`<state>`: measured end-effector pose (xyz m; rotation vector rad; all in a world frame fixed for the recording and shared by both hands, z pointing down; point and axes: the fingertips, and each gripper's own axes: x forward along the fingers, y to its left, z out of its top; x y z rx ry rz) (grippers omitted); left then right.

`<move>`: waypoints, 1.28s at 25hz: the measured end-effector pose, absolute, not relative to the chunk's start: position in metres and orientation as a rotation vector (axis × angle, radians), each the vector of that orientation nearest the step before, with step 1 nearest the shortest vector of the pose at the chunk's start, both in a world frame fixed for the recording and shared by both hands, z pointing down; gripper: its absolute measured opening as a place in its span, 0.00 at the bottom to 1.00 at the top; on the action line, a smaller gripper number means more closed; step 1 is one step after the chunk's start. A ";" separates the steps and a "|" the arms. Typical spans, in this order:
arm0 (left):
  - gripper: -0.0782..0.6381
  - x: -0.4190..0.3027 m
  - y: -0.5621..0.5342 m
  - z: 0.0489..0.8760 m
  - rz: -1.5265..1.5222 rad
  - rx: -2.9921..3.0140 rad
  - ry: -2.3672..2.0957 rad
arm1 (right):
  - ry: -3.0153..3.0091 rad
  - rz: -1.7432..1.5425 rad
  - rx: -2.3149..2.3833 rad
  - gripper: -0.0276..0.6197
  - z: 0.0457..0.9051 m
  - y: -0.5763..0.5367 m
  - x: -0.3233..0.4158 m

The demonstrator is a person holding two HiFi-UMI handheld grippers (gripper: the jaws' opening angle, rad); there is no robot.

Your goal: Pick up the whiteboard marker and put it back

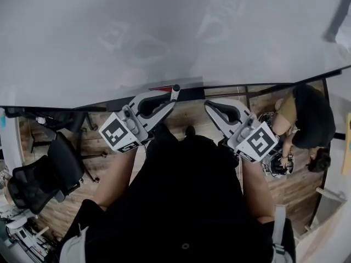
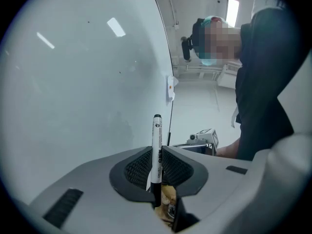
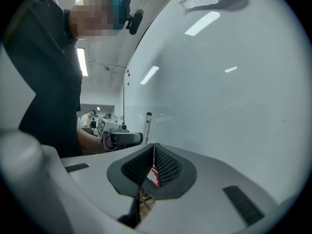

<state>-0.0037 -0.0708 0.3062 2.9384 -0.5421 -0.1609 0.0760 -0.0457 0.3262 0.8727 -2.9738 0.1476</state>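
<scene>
Glossy white whiteboard (image 1: 164,32) fills the upper half of the head view, and its dark lower frame (image 1: 274,84) runs across just above both your tools. Your left hand-held gripper (image 1: 167,100) is clamped on the marker (image 1: 175,92). In the left gripper view the marker (image 2: 156,145) stands upright between the closed pads, with its dark-capped end rising clear above them. It is lined up with the board's vertical edge (image 2: 165,72). No view shows whether the marker's tip touches the board.

Your right hand-held gripper (image 1: 211,106) sits beside the left one with a clear gap between them. In its own view the jaws are pressed together on nothing you could name (image 3: 154,147). Only a thin red-and-white sliver (image 3: 154,174) shows in the slit, too small to identify.

Room to move:
- To your left a black office chair (image 1: 46,171) stands on the wooden floor (image 1: 112,147), near your elbow.
- To your right another person (image 1: 310,119) crouches close beside the frame.
- In both gripper views the board surface lies open and bare next to the jaws.

Hard to make out:
- The marker's lower end is buried behind the left jaws.
- In the head view only its upper end shows.
- Your dark torso hides the floor straight below.
</scene>
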 end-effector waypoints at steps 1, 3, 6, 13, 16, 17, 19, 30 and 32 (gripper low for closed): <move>0.21 -0.004 -0.070 0.305 -0.197 2.930 -0.535 | -2.978 0.149 0.881 0.07 0.324 -0.045 0.079; 0.21 -0.005 -0.066 0.303 -0.260 2.912 -0.513 | -2.982 0.149 0.897 0.07 0.323 -0.041 0.085; 0.21 -0.002 -0.057 0.301 -0.348 2.879 -0.493 | -2.975 0.151 0.918 0.07 0.323 -0.032 0.097; 0.21 0.014 -0.045 0.302 -0.344 2.866 -0.442 | -2.975 0.140 0.965 0.07 0.318 -0.024 0.113; 0.21 0.019 -0.043 0.299 -0.340 2.875 -0.416 | -2.974 0.135 0.970 0.07 0.318 -0.023 0.116; 0.21 0.020 -0.043 0.299 -0.337 2.878 -0.411 | -2.973 0.135 0.972 0.07 0.319 -0.022 0.116; 0.21 0.022 -0.042 0.299 -0.332 2.880 -0.400 | -2.973 0.138 0.978 0.07 0.320 -0.021 0.118; 0.21 0.024 -0.040 0.300 -0.309 2.882 -0.385 | -2.983 0.135 0.967 0.07 0.320 -0.023 0.116; 0.21 0.023 -0.040 0.301 -0.309 2.878 -0.389 | -2.984 0.135 0.962 0.07 0.320 -0.023 0.116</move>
